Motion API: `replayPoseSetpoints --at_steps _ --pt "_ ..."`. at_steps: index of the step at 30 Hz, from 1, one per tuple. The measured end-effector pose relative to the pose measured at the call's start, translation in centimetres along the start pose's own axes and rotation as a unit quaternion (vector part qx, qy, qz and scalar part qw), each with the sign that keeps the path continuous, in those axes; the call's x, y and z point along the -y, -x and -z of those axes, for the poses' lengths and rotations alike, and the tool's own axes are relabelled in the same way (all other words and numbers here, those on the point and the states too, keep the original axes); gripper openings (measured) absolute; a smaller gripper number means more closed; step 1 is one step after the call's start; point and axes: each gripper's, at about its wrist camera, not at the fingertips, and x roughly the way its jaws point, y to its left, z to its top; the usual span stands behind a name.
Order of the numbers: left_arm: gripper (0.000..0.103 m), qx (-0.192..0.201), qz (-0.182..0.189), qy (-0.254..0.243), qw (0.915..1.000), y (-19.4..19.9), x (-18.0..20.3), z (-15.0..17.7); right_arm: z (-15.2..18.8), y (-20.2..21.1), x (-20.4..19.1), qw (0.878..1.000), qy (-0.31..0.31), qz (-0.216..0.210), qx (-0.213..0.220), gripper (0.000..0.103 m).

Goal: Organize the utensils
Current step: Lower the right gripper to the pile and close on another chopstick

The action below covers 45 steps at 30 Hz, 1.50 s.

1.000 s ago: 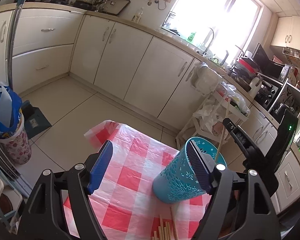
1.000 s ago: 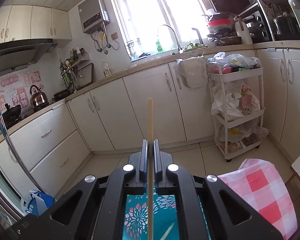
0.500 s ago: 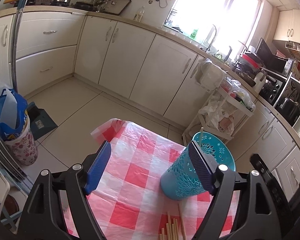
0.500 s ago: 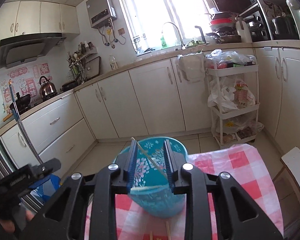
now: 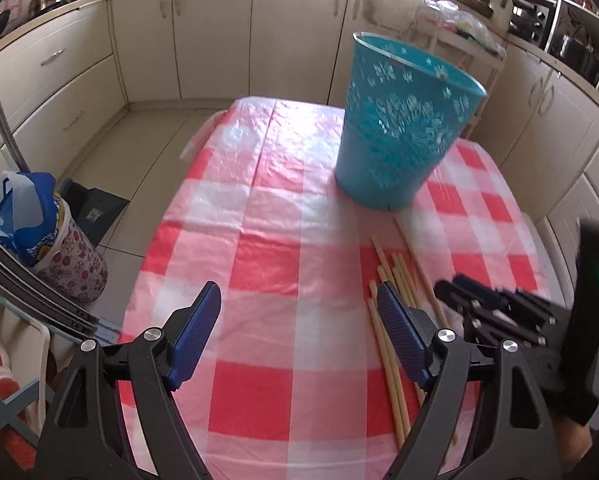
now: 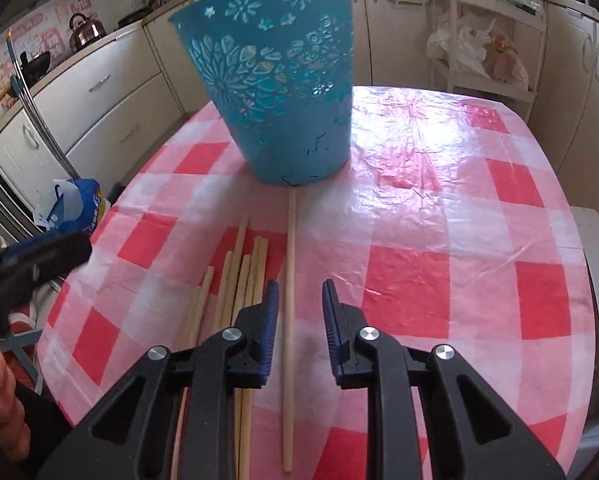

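A teal cut-out basket [image 6: 277,80] stands upright on the red-and-white checked tablecloth [image 6: 439,216]; it also shows in the left wrist view [image 5: 399,128]. Several wooden chopsticks [image 6: 239,280] lie in a loose bundle in front of it, also seen in the left wrist view [image 5: 395,276]. One single chopstick [image 6: 289,264] lies apart, running from the basket's base toward me. My right gripper [image 6: 299,300] is open and empty, low over this single chopstick, which lies between its fingers. My left gripper [image 5: 297,312] is open and empty above the cloth, left of the bundle.
Cream kitchen cabinets [image 5: 219,32] run along the far wall. A white trolley with bags [image 6: 483,48] stands behind the table. A bin with a blue bag [image 5: 39,232] sits on the floor at left. The table edge drops off at left and right.
The right gripper let the chopstick go into the basket, opened, and came down low over the single chopstick on the cloth. The left gripper pulled back and tilted down toward the table.
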Motion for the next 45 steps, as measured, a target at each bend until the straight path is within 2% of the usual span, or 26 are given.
replayPoseSetpoints --at_steps 4,5,7,11,17,19,23,27,36,41,44,45 --pt "0.076 -0.029 -0.006 -0.015 0.9995 -1.0 0.7 2.5 -0.1 -2.0 -1.0 0.999 0.033 0.020 -0.013 0.017" --pt "0.076 -0.034 -0.007 -0.021 0.9992 -1.2 1.0 2.9 -0.1 -2.0 -1.0 0.999 0.036 0.026 -0.016 0.011" --pt "0.076 -0.037 -0.011 -0.033 0.9987 -1.6 1.6 3.1 0.1 -1.8 -0.6 0.999 0.034 0.036 -0.019 0.007" --pt "0.076 -0.041 -0.012 -0.047 0.9980 -2.1 2.3 3.3 1.1 -0.5 0.4 0.998 0.027 0.046 -0.033 0.006" --pt "0.076 -0.059 -0.024 -0.062 0.9960 -3.7 3.1 3.9 2.6 1.4 1.4 0.998 -0.009 0.014 -0.057 0.006" --pt "0.076 -0.063 -0.016 -0.060 0.9960 -3.9 3.3 4.0 3.0 1.7 1.3 0.998 -0.014 0.008 -0.059 0.006" --pt "0.076 -0.062 -0.023 -0.067 0.9956 -4.0 3.7 4.1 3.3 1.7 1.6 0.998 -0.020 -0.004 -0.058 0.006" --pt "0.076 -0.054 -0.009 -0.050 0.9972 -3.5 3.4 3.8 3.5 2.0 2.1 0.998 -0.029 -0.010 -0.056 0.006" --pt "0.077 -0.054 0.000 -0.065 0.9964 -4.2 4.5 3.8 3.5 2.1 2.3 0.998 -0.030 -0.013 -0.055 0.006" --pt "0.076 -0.055 -0.019 -0.091 0.9942 -4.4 5.1 4.0 3.3 2.0 2.3 0.998 -0.027 -0.011 -0.055 0.006" --pt "0.071 -0.055 -0.015 -0.094 0.9940 -4.5 5.1 3.7 2.9 1.6 2.2 0.998 -0.025 -0.007 -0.051 0.006" --pt "0.065 -0.055 -0.013 -0.097 0.9937 -4.5 5.2 3.6 2.7 1.5 2.2 0.998 -0.025 -0.006 -0.050 0.007"
